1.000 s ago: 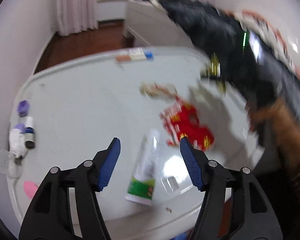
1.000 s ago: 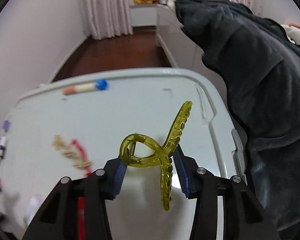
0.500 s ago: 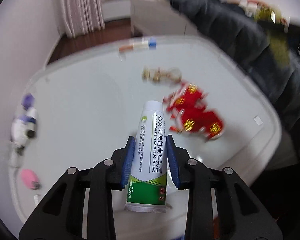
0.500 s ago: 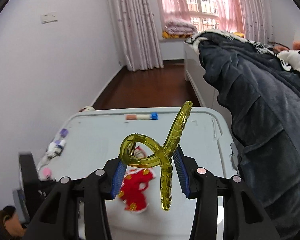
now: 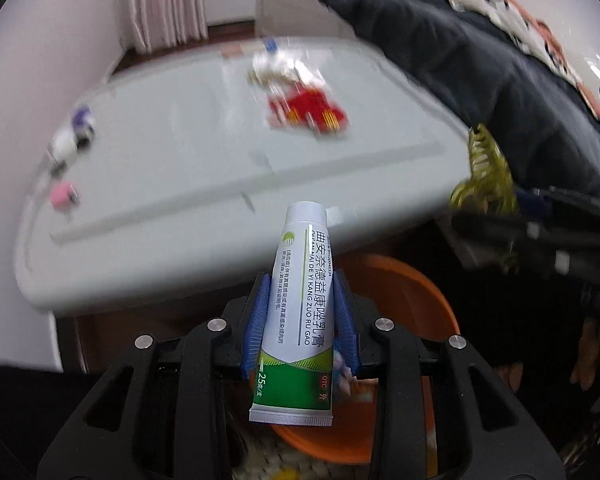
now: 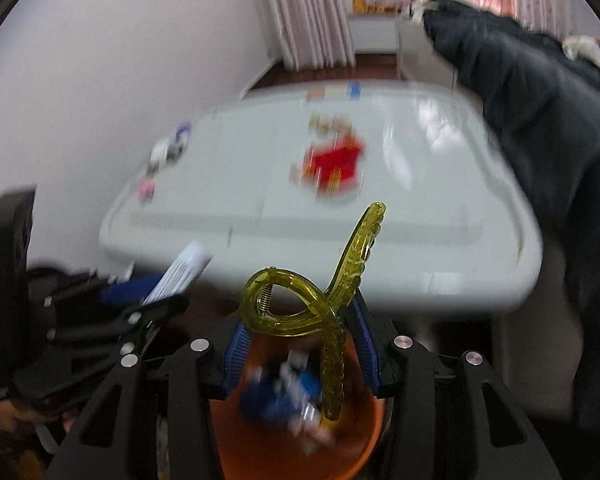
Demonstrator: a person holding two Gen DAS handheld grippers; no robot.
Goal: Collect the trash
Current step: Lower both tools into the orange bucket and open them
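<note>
From the left wrist, the left gripper (image 5: 300, 320) is clamping a white-and-green tube (image 5: 300, 320) upright between its blue pads, above an orange bin (image 5: 412, 292) just past the table (image 5: 180, 160) edge. A red wrapper (image 5: 308, 114) is lying blurred on the table.

From the right wrist, the right gripper (image 6: 300, 340) is pinching a yellow hair clip (image 6: 312, 308) over the same bin (image 6: 352, 452), which is holding blurred scraps.

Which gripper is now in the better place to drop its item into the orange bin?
Probably the right gripper: its yellow hair clip hangs directly over the orange bin. The left gripper holds the tube near the bin's edge.
</note>
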